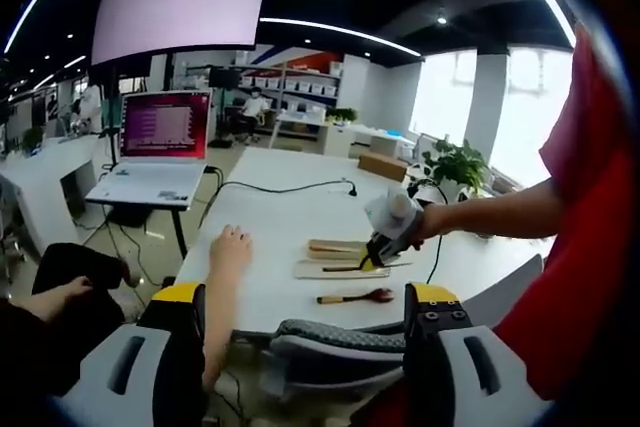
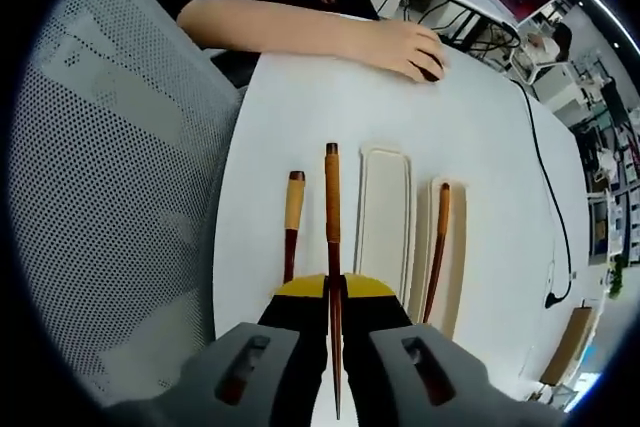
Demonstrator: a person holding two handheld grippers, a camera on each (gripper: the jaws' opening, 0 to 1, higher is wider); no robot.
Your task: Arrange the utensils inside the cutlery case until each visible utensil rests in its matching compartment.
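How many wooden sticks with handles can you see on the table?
3. One utensil lies on the bare table at the left. One utensil is clamped in the right gripper. One utensil rests in the case's right tray. Their far ends are hidden.

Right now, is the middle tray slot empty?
Yes, the middle slot holds nothing; a chopstick lies in the far one.

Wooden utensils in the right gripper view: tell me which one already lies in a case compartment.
The rightmost brown wooden stick, lying in the right cream compartment; the middle stick is gripped, the left utensil lies on the table.
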